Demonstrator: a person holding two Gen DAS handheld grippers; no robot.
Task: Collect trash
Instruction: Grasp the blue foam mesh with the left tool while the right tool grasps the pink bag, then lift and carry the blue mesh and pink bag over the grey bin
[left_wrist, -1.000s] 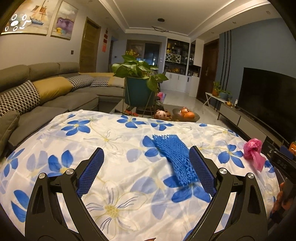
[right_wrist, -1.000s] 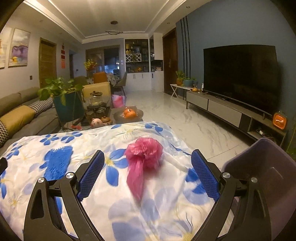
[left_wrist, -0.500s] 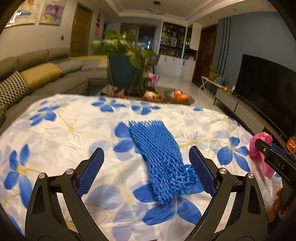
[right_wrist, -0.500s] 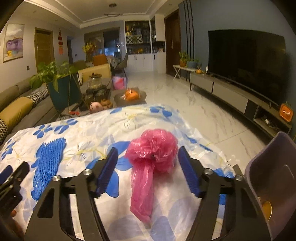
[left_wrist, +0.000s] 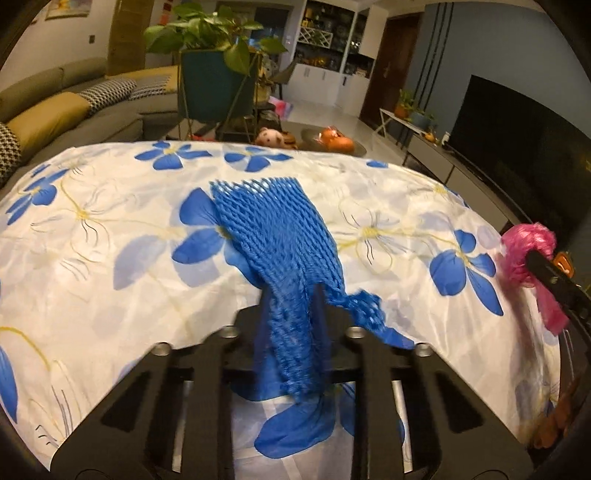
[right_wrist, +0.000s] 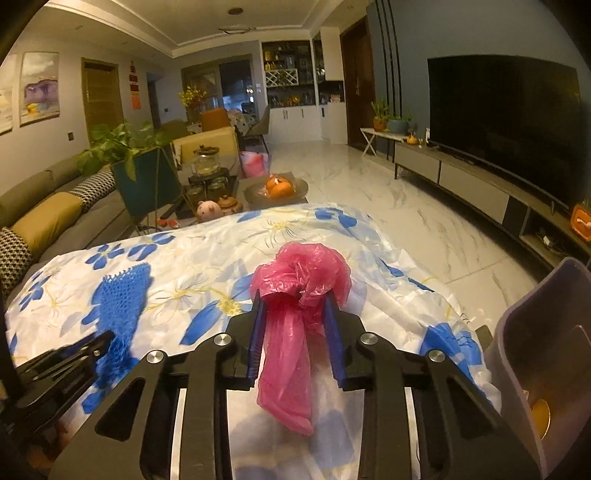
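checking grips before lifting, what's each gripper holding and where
Left gripper, jaws closing, pinches the blue net at its near end. Right gripper, closing, squeezes the pink bag below its bunched top.

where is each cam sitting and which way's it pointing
Left wrist: on the left gripper, looking forward and down over the table; its fingers are closing on the blue net.
Right wrist: on the right gripper, facing the room and TV; its fingers are closing on the pink bag, bin at right.
Shared: each view shows the net, the bag, and the other gripper at its edge.
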